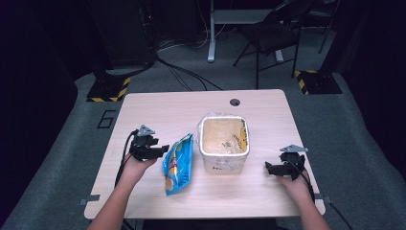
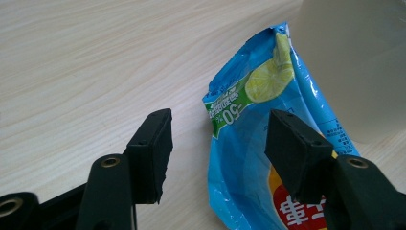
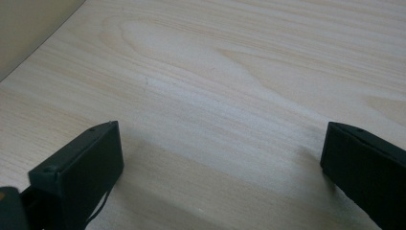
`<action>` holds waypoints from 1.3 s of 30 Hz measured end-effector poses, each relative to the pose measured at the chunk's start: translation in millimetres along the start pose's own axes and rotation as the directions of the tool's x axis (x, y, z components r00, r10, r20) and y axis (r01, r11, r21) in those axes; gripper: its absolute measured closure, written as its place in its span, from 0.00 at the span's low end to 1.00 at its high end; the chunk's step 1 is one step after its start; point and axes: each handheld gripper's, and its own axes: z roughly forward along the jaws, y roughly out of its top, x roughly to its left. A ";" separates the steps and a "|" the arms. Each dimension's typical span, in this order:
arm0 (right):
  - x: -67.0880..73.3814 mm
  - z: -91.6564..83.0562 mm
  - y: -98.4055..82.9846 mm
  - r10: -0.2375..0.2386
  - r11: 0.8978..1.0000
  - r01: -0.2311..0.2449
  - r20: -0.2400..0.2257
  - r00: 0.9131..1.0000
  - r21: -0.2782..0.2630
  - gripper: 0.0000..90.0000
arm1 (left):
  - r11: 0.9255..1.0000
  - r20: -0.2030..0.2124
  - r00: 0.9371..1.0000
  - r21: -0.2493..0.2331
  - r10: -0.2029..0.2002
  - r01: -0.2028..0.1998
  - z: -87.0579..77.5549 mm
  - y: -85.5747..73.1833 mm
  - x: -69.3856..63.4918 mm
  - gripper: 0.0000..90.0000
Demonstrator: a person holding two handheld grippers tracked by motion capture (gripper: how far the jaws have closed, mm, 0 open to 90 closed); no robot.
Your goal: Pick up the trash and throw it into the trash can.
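Observation:
A blue snack bag (image 1: 178, 164) with a lemon picture lies flat on the wooden table (image 1: 158, 108), just left of an open, translucent square tub (image 1: 223, 142). My left gripper (image 1: 163, 151) is held low at the bag's left edge, open, its jaws pointing at the bag. In the left gripper view the bag (image 2: 258, 148) lies partly between the two black jaws, and the left gripper (image 2: 218, 139) stands open, not closed on it; the tub's wall (image 2: 354, 62) rises at the upper right. My right gripper (image 1: 269, 167) rests right of the tub, open over bare wood (image 3: 220, 139).
The tub looks empty inside apart from its printed wall. A round cable hole (image 1: 234, 102) sits near the table's far edge. A folding chair (image 1: 273, 33) and yellow-striped stand bases (image 1: 109, 90) are on the floor beyond. Cables trail from both grippers.

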 end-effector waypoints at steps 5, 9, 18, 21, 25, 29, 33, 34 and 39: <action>0.0 0.0 0.0 0.000 1.000 0.000 0.000 1.000 0.000 0.00 | 1.000 0.014 1.000 -0.002 0.015 -0.015 0.5 7.8 -5.4 0.52; 0.0 0.0 0.0 0.000 1.000 0.000 0.000 1.000 0.000 0.00 | 0.999 0.031 0.999 0.005 0.036 -0.036 1.3 14.8 -9.8 0.54; 0.0 0.0 0.0 0.000 1.000 0.000 0.000 1.000 0.000 0.00 | 0.999 0.060 0.997 -0.001 0.041 -0.041 7.3 27.5 -18.8 0.55; 0.0 0.0 0.0 0.000 1.000 0.000 0.000 1.000 0.000 0.00 | 0.999 0.066 0.997 0.004 0.049 -0.049 10.4 30.4 -21.2 0.56; 0.0 0.0 0.0 -0.001 1.000 0.001 0.000 1.000 0.000 0.00 | 0.999 0.073 0.996 0.004 0.045 -0.045 14.6 33.5 -23.1 0.59; 0.0 0.0 0.0 0.000 1.000 0.000 0.000 1.000 0.000 0.00 | 0.999 0.084 0.995 0.011 0.045 -0.046 20.5 35.5 -24.7 0.61; 0.0 0.0 0.0 -0.001 1.000 0.001 0.000 1.000 0.000 0.00 | 0.999 0.092 0.995 0.017 0.046 -0.048 27.5 37.7 -27.2 0.63; 0.0 0.0 0.0 0.000 1.000 0.000 0.000 1.000 0.000 0.00 | 0.998 0.092 0.994 0.025 0.054 -0.057 30.8 39.0 -28.4 0.63; 0.0 0.0 0.0 0.000 1.000 0.000 0.000 1.000 0.000 0.00 | 0.996 0.084 0.994 0.056 0.068 -0.073 39.0 39.7 -30.1 0.64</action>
